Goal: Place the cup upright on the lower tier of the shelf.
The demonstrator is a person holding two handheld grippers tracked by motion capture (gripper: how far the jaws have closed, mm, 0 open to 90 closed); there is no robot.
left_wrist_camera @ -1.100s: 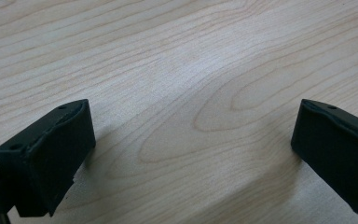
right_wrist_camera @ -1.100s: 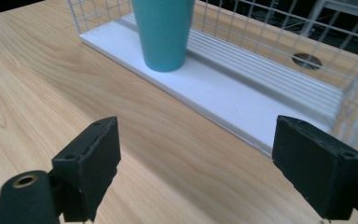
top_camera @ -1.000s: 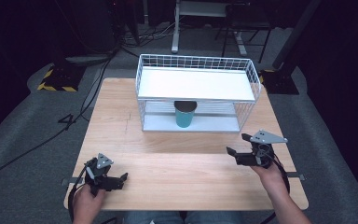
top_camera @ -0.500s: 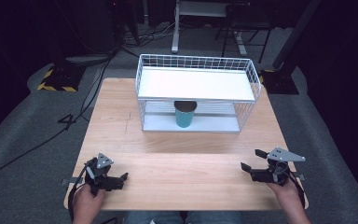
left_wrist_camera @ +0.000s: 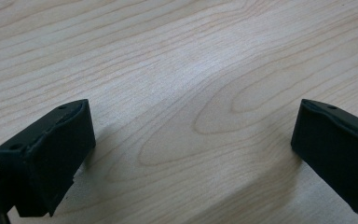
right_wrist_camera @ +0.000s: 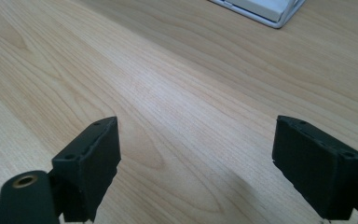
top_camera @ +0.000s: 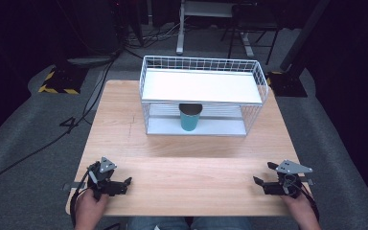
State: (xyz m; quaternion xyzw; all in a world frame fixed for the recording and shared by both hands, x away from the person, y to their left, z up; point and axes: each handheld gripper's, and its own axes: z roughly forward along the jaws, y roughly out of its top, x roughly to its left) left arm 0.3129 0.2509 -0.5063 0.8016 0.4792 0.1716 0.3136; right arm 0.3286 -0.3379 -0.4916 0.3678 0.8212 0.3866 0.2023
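At the bench's near right corner, right claw point(top_camera: 264, 182) now sits lower and closer to the person than a second ago, when it was held up farther in over the wood; half a second ago it was already near this spot. Jaws apart, nothing between them, bare wood in the gap in the right gripper view point(right_wrist_camera: 196, 163). Left claw point(top_camera: 123, 184) at the near left corner, same place as in both earlier frames; jaws spread, nothing held, plain wood grain between them in the left gripper view point(left_wrist_camera: 193, 154). Both claws point inward, well apart from each other. Nothing else has moved.

Bench point(top_camera: 191, 163): light wood, grain visible, near half bare. White wire rack point(top_camera: 201, 86) at the far middle, white shelf board on top, lower tier beneath; a corner of it shows at the top of the right gripper view. Teal cup point(top_camera: 190, 118) upright on the lower tier, under the board, well apart from both claws. Floor grey carpet, room dark; black cables trail on the left, a yellow-black striped foot point(top_camera: 57, 84) far left, a white stand leg behind the rack.

Count: two claws, two hands, one rack, one cup, one bench.
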